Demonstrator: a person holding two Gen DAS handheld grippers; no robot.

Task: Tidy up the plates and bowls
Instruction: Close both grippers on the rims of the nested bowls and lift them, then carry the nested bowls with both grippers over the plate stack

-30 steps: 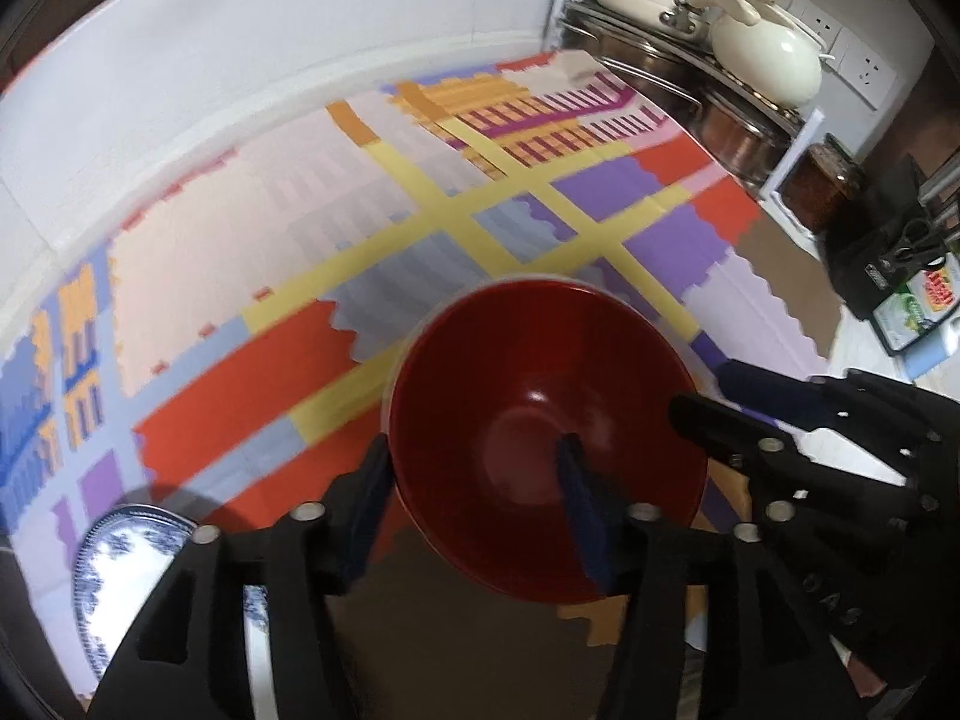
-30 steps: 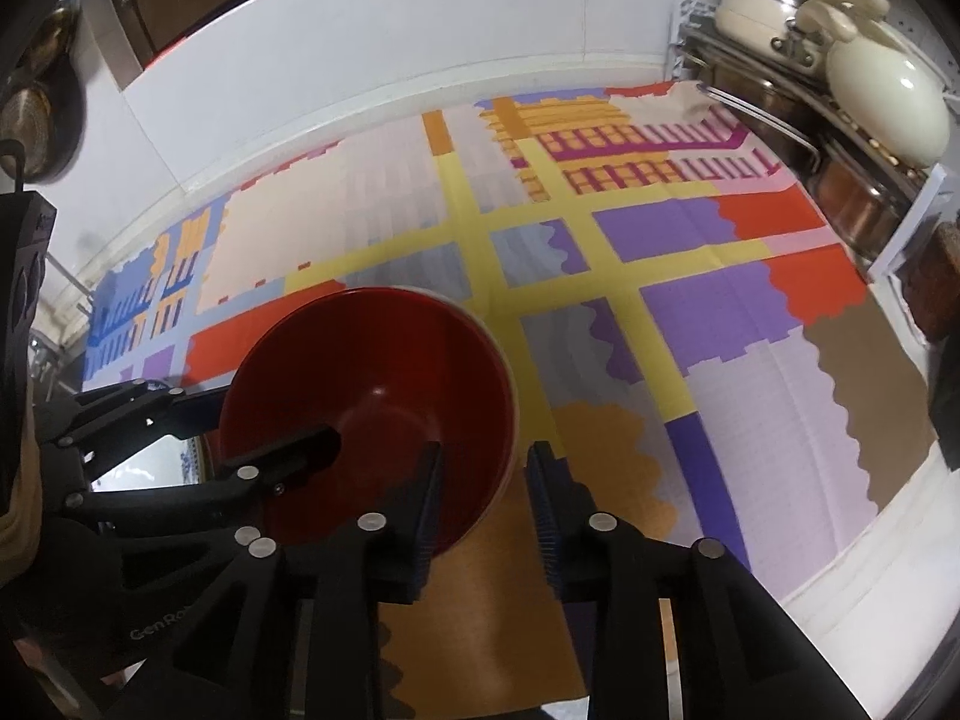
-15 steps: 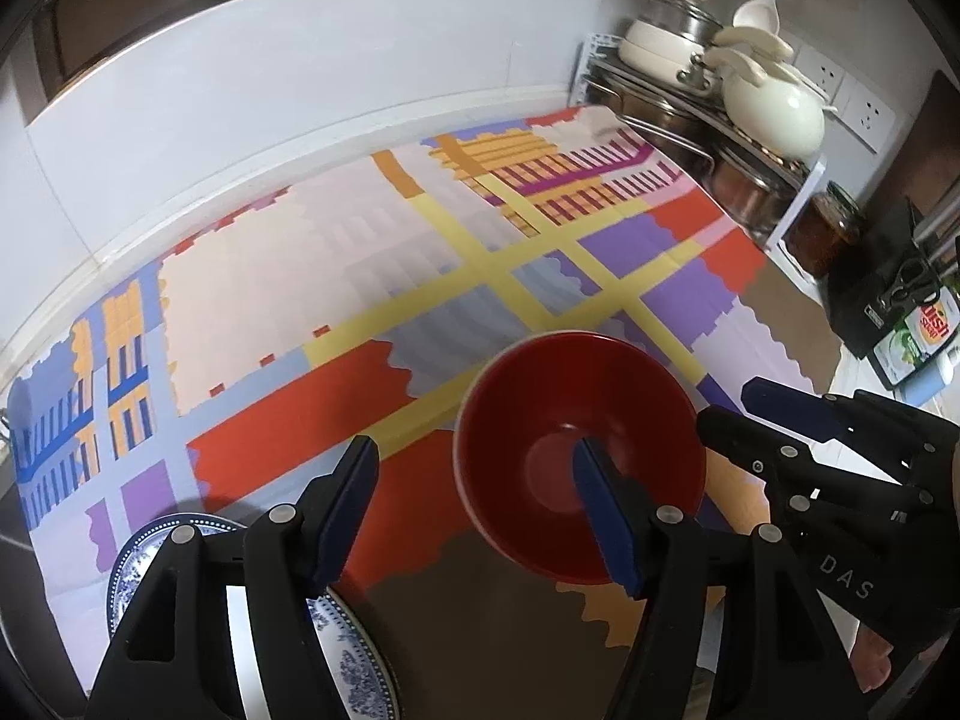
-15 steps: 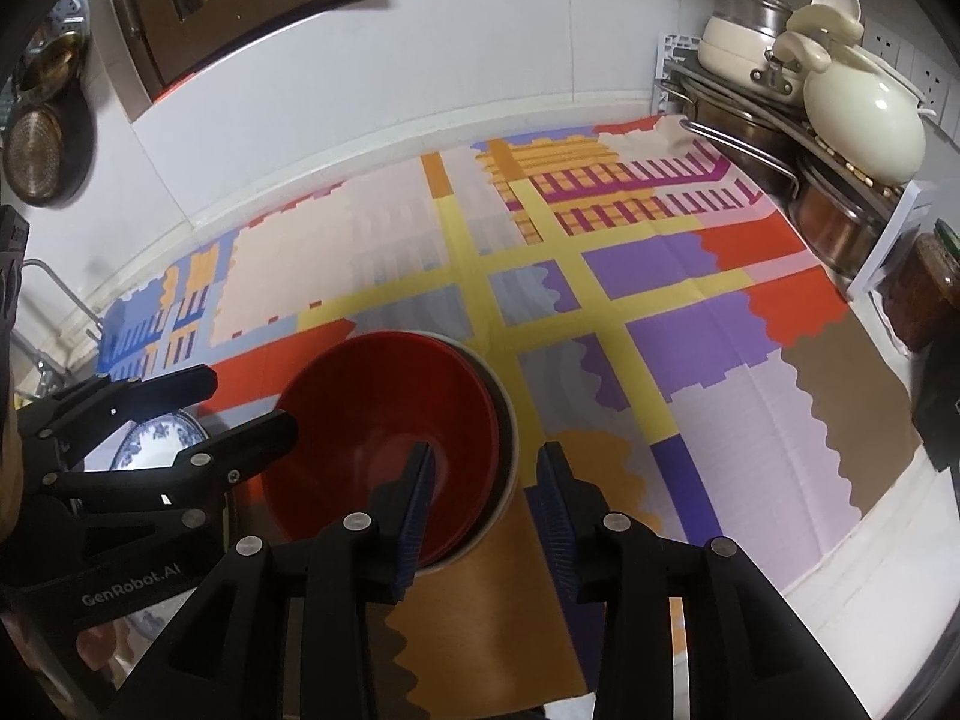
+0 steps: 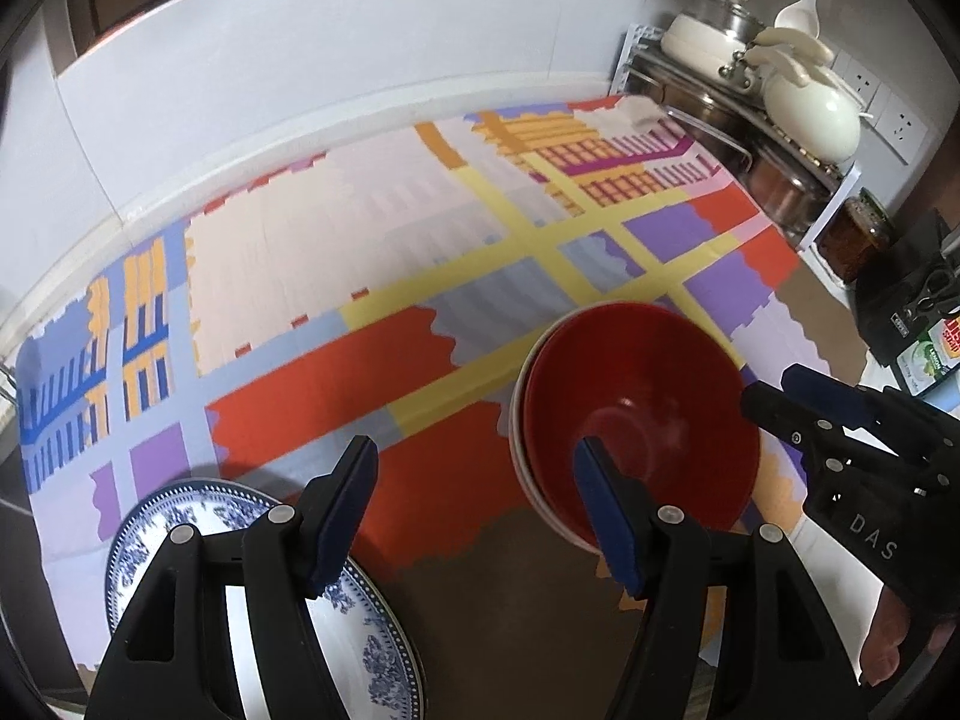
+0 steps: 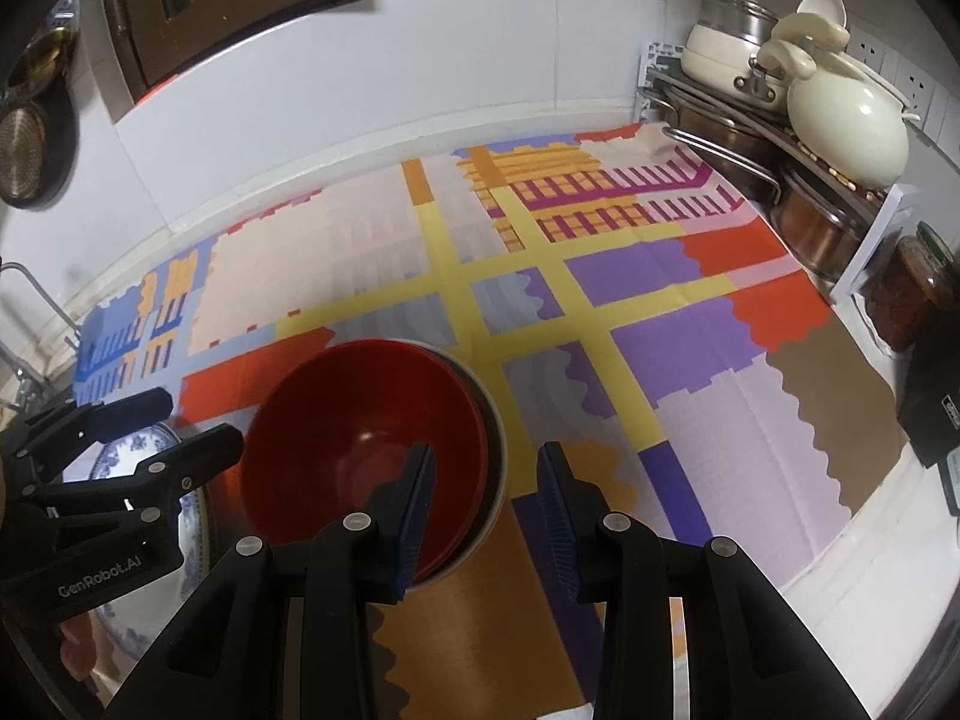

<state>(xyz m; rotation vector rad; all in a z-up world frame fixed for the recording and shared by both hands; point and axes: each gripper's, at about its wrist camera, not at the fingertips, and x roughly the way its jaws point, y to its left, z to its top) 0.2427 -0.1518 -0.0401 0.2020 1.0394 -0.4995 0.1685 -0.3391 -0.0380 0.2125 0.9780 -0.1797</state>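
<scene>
A red bowl (image 5: 636, 414) sits nested in a pale bowl on the patterned cloth; it also shows in the right wrist view (image 6: 366, 438). A blue-and-white plate (image 5: 252, 600) lies at the cloth's near left corner, partly under my left gripper; it also shows in the right wrist view (image 6: 129, 450). My left gripper (image 5: 474, 510) is open and empty, just left of and above the bowls. My right gripper (image 6: 486, 498) is open and empty, over the bowls' right rim. Each gripper shows in the other's view, the right (image 5: 840, 438) and the left (image 6: 120, 450).
A metal rack (image 6: 750, 138) with pots and a cream lidded pot (image 6: 846, 126) stands at the back right. A jar (image 6: 918, 294) and a black box (image 6: 936, 396) sit along the right side. A white wall runs behind the cloth (image 6: 720, 360).
Both grippers have opened and let go of the red bowl, which now rests nested in the pale bowl. Both grippers have drawn back and up from it.
</scene>
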